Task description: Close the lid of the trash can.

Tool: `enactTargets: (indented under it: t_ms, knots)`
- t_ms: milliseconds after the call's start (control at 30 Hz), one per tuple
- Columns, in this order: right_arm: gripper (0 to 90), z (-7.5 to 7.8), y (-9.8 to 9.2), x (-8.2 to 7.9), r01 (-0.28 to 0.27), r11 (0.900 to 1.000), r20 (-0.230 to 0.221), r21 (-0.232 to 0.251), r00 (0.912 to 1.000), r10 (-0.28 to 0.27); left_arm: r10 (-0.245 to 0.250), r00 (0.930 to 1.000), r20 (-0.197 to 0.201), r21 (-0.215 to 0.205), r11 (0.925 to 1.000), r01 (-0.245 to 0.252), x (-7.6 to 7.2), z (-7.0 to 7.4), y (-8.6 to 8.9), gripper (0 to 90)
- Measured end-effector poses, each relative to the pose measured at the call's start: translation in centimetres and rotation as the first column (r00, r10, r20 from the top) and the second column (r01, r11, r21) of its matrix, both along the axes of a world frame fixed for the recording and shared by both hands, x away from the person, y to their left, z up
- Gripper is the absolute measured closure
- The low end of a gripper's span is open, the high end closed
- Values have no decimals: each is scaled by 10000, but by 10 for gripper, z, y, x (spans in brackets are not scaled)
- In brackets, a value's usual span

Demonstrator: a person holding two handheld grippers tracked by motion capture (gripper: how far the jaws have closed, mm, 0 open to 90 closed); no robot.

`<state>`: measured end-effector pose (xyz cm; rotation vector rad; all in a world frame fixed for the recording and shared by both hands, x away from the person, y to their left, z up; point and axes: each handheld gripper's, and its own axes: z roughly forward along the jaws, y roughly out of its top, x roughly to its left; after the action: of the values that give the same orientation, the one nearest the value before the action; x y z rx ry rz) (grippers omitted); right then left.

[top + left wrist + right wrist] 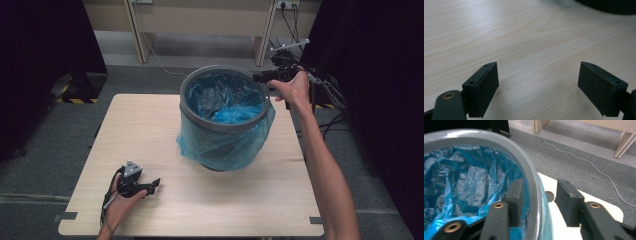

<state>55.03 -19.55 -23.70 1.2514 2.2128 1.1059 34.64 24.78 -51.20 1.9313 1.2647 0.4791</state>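
Even, moderate room light; frame sides fall very dark. High view soft, low-detail. Gripper views blur close up, possibly motion-smeared.

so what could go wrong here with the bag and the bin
1. The right hand-held gripper straddles the bin rim, one jaw inside and one outside, apart from it. If it pulls away with a jaw catching the blue bag, the thin film may tear or slip off the rim.
2. A sideways tug at the rim could tip or slide the bin on the table.
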Motion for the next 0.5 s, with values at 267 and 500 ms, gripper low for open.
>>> enactTargets:
  t_ms: [267, 500]
  knots:
    - [459, -5, -27, -8, -42, 9927, 284, 1209, 9996, 8, -437, 9941, 988, -1470, 9874, 580, -4, 62, -13, 155]
    - [453, -15, -39, -14, -350, 9833, 615, 1784, 9978, 244, -592, 9810, 1850, -2804, 9535, 1104, 11, 143, -17, 150]
